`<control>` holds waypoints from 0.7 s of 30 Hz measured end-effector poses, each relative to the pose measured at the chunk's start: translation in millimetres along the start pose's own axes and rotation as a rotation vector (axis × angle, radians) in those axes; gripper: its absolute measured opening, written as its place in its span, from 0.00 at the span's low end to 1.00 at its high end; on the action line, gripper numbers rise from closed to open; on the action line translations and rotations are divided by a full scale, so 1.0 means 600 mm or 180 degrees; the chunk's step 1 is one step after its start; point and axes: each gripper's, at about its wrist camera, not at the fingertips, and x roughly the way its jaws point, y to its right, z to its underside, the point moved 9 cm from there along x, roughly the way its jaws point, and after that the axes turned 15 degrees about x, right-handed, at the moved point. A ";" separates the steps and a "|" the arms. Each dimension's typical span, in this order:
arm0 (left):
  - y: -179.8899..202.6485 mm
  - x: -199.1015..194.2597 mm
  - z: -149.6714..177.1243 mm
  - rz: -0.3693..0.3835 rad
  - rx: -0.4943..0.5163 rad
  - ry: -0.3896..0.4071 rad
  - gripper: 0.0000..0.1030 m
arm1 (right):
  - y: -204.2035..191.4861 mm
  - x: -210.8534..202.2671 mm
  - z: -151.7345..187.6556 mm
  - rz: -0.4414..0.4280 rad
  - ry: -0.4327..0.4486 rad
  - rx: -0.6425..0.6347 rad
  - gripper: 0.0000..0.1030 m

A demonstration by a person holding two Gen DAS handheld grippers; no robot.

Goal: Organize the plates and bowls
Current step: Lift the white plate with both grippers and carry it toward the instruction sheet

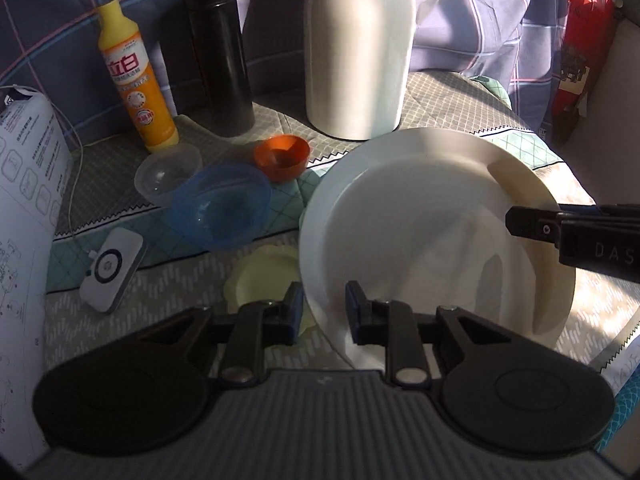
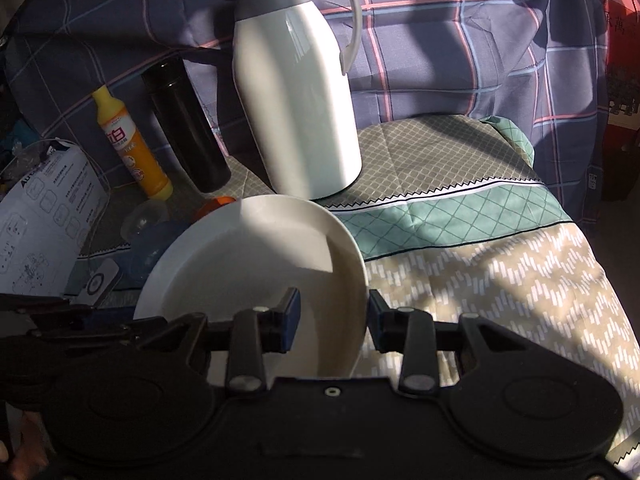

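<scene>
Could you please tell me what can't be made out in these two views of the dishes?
- Small yellow dish, left wrist view: partly hidden by the white plate and left tool.
- Blue bowl, orange bowl, right wrist view: mostly hidden behind the plate, in shadow.
- White jug, left wrist view: top cut off.

Both grippers' fingers [image 1: 296,312] clamp the white plate's [image 1: 420,220] rim, holding it tilted above the quilted bed [image 1: 460,100] beside a blue bowl [image 1: 220,208].

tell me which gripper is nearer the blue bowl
Left. The left gripper grips the white plate's near-left rim, the blue bowl just beyond it to the left. The right gripper holds the plate's opposite edge, the whole plate between it and the bowl.
</scene>
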 end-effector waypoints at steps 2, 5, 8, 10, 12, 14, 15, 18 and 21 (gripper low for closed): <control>-0.036 -0.024 0.046 -0.0060 -0.0123 -0.0014 0.21 | -0.046 -0.013 0.031 -0.0102 -0.0058 -0.0103 0.35; -0.083 -0.051 0.110 -0.0141 -0.0295 -0.0053 0.21 | -0.108 -0.022 0.074 -0.0228 -0.0157 -0.0265 0.36; -0.125 -0.070 0.168 -0.0235 -0.0427 -0.0096 0.21 | -0.169 -0.023 0.125 -0.0325 -0.0296 -0.0420 0.36; -0.150 -0.079 0.209 -0.0280 -0.0531 -0.0144 0.21 | -0.203 -0.021 0.159 -0.0374 -0.0394 -0.0514 0.36; -0.167 -0.083 0.239 -0.0297 -0.0614 -0.0180 0.21 | -0.236 -0.020 0.200 -0.0407 -0.0504 -0.0618 0.36; -0.181 -0.088 0.273 -0.0308 -0.0709 -0.0211 0.21 | -0.263 -0.017 0.234 -0.0416 -0.0606 -0.0711 0.36; -0.186 -0.088 0.286 -0.0307 -0.0749 -0.0226 0.22 | -0.273 -0.016 0.248 -0.0417 -0.0654 -0.0745 0.36; -0.199 -0.086 0.324 -0.0289 -0.0862 -0.0254 0.22 | -0.295 -0.009 0.291 -0.0390 -0.0785 -0.0836 0.36; -0.202 -0.079 0.347 -0.0266 -0.0948 -0.0263 0.22 | -0.311 0.000 0.317 -0.0345 -0.0867 -0.0938 0.36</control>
